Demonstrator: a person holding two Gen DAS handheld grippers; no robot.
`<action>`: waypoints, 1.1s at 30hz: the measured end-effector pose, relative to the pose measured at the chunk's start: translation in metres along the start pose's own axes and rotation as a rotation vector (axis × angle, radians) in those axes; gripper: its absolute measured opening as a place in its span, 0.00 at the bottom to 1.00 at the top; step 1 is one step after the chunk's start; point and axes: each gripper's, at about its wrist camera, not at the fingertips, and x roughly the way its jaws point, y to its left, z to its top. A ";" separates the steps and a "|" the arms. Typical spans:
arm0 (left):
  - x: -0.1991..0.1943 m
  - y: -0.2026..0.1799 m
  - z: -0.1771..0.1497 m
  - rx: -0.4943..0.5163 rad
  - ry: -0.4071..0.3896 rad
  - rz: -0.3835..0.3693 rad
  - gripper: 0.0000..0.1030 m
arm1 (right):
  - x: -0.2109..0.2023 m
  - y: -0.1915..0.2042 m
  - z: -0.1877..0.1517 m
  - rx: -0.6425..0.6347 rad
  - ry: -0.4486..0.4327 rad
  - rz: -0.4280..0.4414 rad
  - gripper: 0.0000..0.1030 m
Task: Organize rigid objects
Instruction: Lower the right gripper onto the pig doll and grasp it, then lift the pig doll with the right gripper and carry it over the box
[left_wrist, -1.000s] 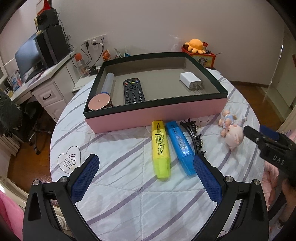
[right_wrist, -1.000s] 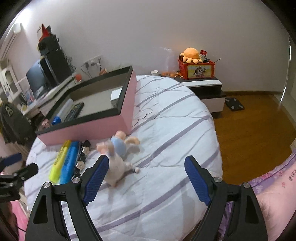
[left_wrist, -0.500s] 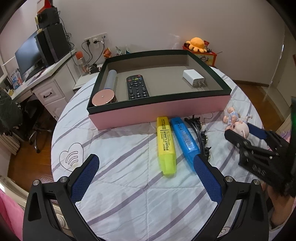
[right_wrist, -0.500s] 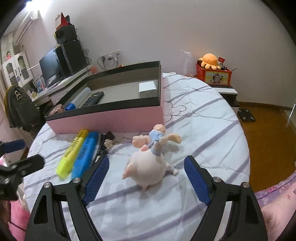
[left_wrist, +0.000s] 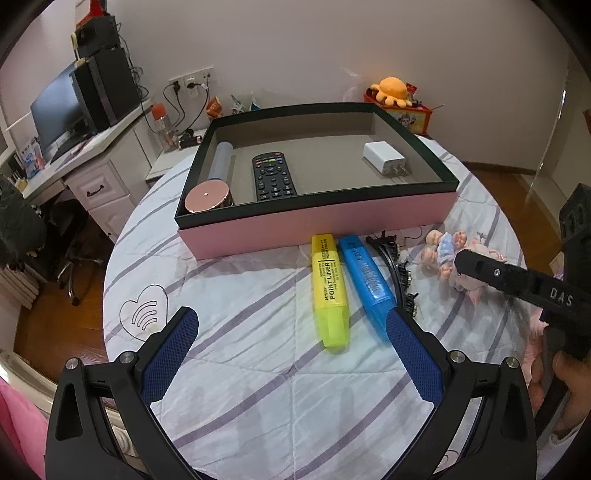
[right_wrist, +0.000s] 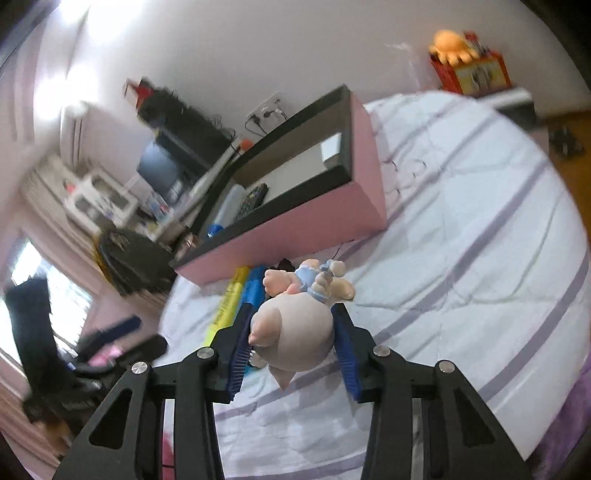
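the right gripper (right_wrist: 291, 341) had its jaws clamped on the head of a small pig doll (right_wrist: 295, 332), on the striped table (left_wrist: 236, 354) near the pink box (left_wrist: 317, 225). the left gripper (left_wrist: 291, 328) hovered with jaws wide apart above a yellow marker (left_wrist: 330, 291), which read "point liner", and a blue marker (left_wrist: 364, 277). the right gripper's body showed "das".

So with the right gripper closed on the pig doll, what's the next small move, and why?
Probably lift it. The right gripper has its pads against both sides of the pig doll, which looks at or barely above the bedspread. The pink box, its likely destination, has a raised wall, and free floor shows beside the white charger.
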 end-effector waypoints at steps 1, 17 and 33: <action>-0.001 -0.001 0.000 0.000 -0.001 0.001 1.00 | -0.002 -0.003 0.000 0.004 0.002 -0.030 0.57; 0.001 -0.015 0.002 0.031 0.008 0.001 1.00 | -0.009 0.015 -0.001 -0.416 0.040 -0.408 0.75; 0.005 -0.007 0.007 0.008 0.003 -0.003 1.00 | 0.007 0.031 0.006 -0.518 0.074 -0.442 0.43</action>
